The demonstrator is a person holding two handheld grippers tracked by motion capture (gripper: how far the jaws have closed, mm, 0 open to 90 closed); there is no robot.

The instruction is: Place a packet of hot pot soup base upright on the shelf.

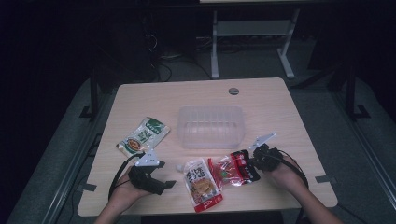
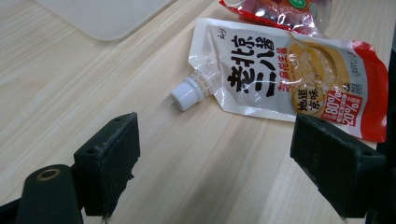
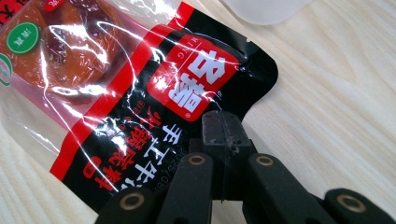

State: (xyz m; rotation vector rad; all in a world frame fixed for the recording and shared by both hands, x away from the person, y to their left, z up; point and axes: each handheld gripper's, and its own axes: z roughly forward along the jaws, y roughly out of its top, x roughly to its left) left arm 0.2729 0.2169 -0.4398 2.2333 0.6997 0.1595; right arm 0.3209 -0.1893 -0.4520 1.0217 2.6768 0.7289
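The right gripper (image 3: 223, 122) is clamping its jaws tight on the black edge of a red and black snack packet (image 3: 140, 98), which is lying flat on the wooden table (image 1: 280, 100) near its front edge, right of centre. The packet is showing a glossy, crinkled film: a clear window over reddish-brown food at one end, a black band with a red label and white characters at the gripped end. In the right gripper view the far end of the packet is running off the frame, and glare is washing out part of the print.

The left gripper (image 2: 212, 154) is hanging with its jaws wide apart, holding nothing, just in front of a white spouted pouch (image 2: 289, 74) with a white screw cap (image 2: 187, 94), which is lying beside the packet. A jaw is covering a corner of the pouch.

A clear plastic tub (image 1: 211, 125) is sitting mid-table behind them, and a green-topped pouch (image 1: 144, 136) is lying to its left. The room around the table is too dark to make out.
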